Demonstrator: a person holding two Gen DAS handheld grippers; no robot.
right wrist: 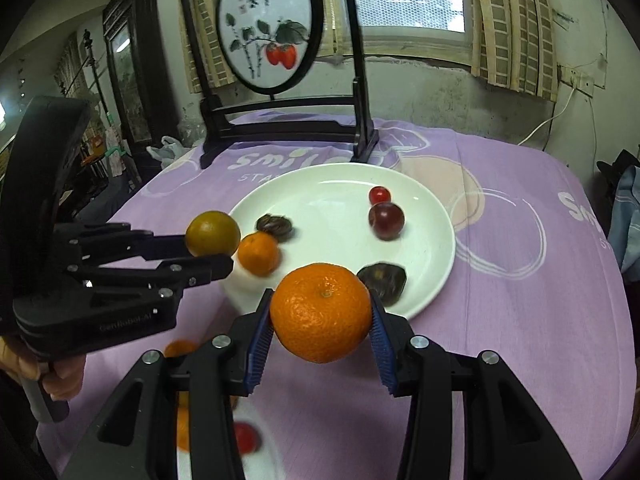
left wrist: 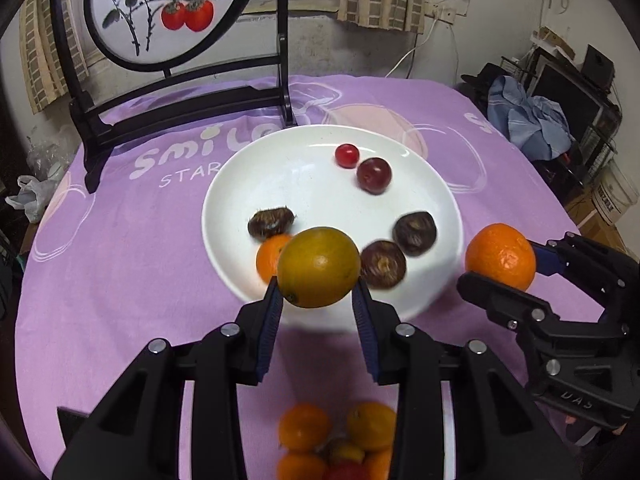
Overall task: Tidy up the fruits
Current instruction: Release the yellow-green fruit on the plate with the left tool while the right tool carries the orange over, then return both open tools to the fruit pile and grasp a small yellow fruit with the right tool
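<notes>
Left gripper (left wrist: 316, 300) pinches a citrus (left wrist: 319, 266) over the plate's (left wrist: 304, 184) near rim. Right gripper (right wrist: 322, 334) clamps an orange (right wrist: 321, 312) beside that plate.

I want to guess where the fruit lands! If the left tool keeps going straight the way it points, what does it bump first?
Probably the small orange at the white plate's near edge, right behind the yellow-green fruit the left tool holds. Depth is hard to judge.
</notes>
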